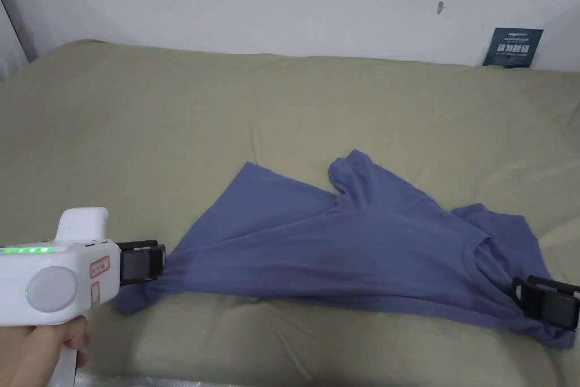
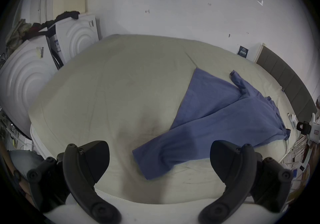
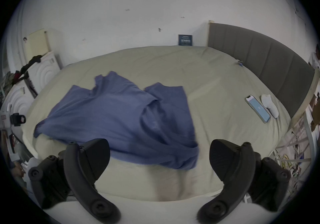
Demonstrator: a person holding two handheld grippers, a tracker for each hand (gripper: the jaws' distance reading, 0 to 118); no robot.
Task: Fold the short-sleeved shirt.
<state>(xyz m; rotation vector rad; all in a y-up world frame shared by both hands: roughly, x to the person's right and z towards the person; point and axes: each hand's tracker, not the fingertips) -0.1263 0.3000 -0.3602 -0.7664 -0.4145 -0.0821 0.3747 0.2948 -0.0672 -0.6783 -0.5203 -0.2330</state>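
Bed, head view: olive sheet [image 1: 170,122] is spreading wide under a white wall, with the blue shirt [image 1: 351,241] lying rumpled across the near part.
Left gripper, head view: you are holding the left gripper [image 1: 161,262] right at the shirt's bunched hem corner, apparently touching it; whether it is open here is not clear.
Right gripper, head view: the right gripper [image 1: 518,290] is sitting at the collar end, by the shoulder.
Left gripper view: your left gripper [image 2: 159,160] is standing with jaws spread wide, gripping nothing; the hem corner [image 2: 147,163] is lying between and just beyond them, the body running off to the right.
Right gripper view: your right gripper [image 3: 159,158] is likewise gaping and empty; the shirt's near edge [image 3: 181,160] is lying between the jaws, just ahead.
Step advice: you are probably setting up to spread it flat, so bite a single layer at each end before pulling.
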